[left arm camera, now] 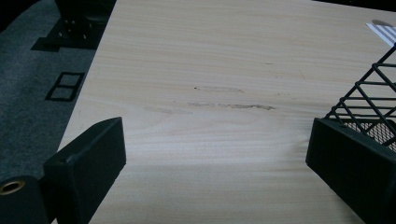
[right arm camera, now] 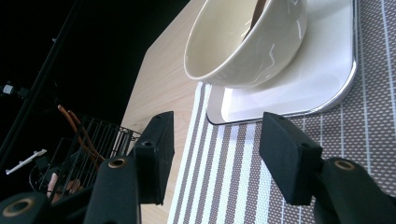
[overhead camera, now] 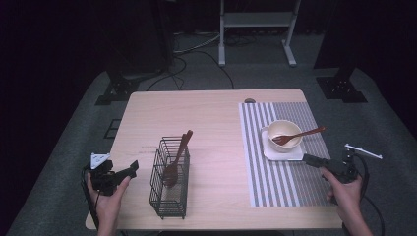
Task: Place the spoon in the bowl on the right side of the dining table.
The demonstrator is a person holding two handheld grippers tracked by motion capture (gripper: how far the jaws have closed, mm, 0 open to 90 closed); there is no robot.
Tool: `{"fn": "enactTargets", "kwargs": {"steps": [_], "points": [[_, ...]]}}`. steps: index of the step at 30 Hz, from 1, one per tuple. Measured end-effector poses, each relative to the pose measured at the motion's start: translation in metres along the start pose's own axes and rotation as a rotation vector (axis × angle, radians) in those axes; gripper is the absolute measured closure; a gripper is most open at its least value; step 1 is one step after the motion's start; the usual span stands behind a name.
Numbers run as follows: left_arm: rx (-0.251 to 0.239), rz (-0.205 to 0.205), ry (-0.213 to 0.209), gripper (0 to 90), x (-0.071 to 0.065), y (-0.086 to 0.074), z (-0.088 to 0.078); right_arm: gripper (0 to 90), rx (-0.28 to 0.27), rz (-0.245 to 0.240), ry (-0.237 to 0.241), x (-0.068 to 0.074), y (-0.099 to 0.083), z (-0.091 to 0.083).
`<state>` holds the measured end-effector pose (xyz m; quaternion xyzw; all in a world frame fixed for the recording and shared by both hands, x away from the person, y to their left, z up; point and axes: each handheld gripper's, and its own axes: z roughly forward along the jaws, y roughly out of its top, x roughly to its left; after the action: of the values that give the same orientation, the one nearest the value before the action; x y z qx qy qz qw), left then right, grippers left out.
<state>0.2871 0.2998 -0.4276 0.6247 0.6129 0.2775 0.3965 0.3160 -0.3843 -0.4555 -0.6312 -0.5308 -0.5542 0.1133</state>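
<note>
Now, right claw (overhead camera: 312, 160): jaws apart, empty, just beside the white plate (overhead camera: 275, 153).
Wooden fork (overhead camera: 297, 135): resting in the cream bowl (overhead camera: 283, 134) on that plate.
Left claw (overhead camera: 130, 170): released, near the wire basket (overhead camera: 169, 184) on the desk (overhead camera: 211, 118).

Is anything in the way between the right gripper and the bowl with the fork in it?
Nothing visible. The right gripper is open with empty jaws, just short of the white plate under the bowl. Between them lies flat striped mat.
</note>
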Motion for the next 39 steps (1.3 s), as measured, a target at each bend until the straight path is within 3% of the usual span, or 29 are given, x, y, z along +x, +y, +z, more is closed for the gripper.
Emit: {"fn": "enactTargets", "kwargs": {"steps": [39], "points": [[0.001,0.001,0.0,3.9,0.0,0.0,0.0,40.4,0.042,-0.051,0.034,0.013,-0.03,0.008]]}}
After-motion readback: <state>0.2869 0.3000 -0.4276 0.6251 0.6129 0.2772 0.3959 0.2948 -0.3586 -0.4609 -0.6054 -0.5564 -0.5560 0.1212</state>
